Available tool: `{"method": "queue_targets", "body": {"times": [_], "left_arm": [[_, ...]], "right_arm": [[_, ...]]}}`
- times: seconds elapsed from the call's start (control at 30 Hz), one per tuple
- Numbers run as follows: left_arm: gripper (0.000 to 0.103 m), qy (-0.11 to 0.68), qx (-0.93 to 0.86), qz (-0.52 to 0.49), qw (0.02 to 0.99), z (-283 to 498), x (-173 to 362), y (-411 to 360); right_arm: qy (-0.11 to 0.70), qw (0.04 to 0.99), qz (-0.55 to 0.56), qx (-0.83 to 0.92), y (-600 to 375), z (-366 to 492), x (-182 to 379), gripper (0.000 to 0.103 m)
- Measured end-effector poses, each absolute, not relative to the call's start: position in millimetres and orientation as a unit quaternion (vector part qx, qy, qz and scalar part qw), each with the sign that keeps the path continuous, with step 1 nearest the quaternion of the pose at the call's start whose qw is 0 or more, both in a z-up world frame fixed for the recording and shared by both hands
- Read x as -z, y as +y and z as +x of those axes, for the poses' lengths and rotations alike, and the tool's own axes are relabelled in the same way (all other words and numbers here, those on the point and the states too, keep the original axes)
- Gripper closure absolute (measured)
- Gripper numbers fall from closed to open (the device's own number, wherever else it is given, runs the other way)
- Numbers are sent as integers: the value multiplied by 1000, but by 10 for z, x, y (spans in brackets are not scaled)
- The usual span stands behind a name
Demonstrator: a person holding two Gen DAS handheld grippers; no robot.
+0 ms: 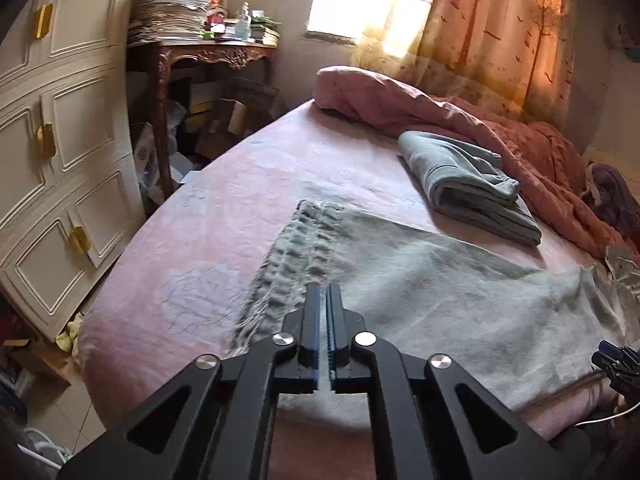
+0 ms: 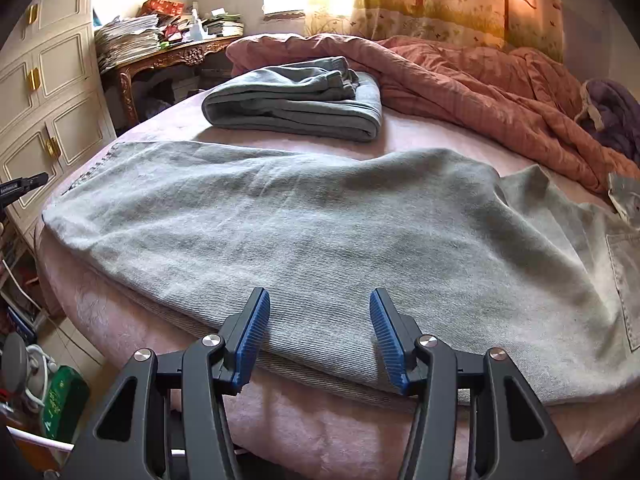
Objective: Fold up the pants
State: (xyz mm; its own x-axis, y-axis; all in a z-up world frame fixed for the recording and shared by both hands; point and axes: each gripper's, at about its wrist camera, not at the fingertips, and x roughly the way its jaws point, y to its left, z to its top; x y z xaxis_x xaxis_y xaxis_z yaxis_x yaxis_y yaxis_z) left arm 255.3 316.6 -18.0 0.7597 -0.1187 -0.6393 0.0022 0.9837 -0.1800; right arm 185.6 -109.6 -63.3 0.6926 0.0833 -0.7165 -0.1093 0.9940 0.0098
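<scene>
The pants [image 2: 304, 232] look thick and floppy, so grab the hem. The left gripper [image 1: 324, 292] is pressed together, holding nothing; the right gripper [image 2: 316, 304] is spread wide

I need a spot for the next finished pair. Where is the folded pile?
The folded grey garment lies on the pink bed beyond the spread jeans, against the rumpled pink duvet.

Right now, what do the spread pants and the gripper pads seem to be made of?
The spread pants look like faded grey-green denim: diagonal twill lines show, plus a stitched pocket and a frayed hem. The pads on the right gripper look like blue rubber or soft plastic, matte, with fine ribs; which one I cannot tell. The left gripper shows the same blue pads.
</scene>
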Motion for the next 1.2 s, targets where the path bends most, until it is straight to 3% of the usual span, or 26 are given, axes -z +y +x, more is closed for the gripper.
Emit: {"method": "queue_targets", "body": {"times": [0.03, 0.1, 0.2, 0.43, 0.57, 0.73, 0.97, 1.2], "left_arm": [[77, 352, 41, -85, 931, 2659, 153, 3124], [59, 382, 67, -100, 916, 2937, 139, 3083], [53, 438, 79, -124, 887, 3377, 235, 3091], [54, 500, 60, -136, 853, 3923, 554, 3191], [53, 485, 84, -103, 864, 3895, 523, 3024], [40, 501, 93, -103, 854, 4014, 593, 2995], [40, 462, 146, -138, 864, 3935, 403, 3096], [39, 509, 127, -111, 844, 4005, 576, 3025]], "right_arm": [[389, 920, -12, -52, -1114, 1860, 638, 49], [390, 919, -6, -52, -1140, 1865, 645, 49], [389, 920, -3, -52, -1152, 1864, 645, 49], [385, 921, 11, -58, -1189, 1852, 621, 49], [384, 921, 30, -54, -1251, 1863, 620, 49], [383, 921, 38, -52, -1278, 1865, 621, 49], [382, 922, 35, -54, -1256, 1862, 622, 49], [384, 921, 36, -56, -1247, 1878, 634, 49]]}}
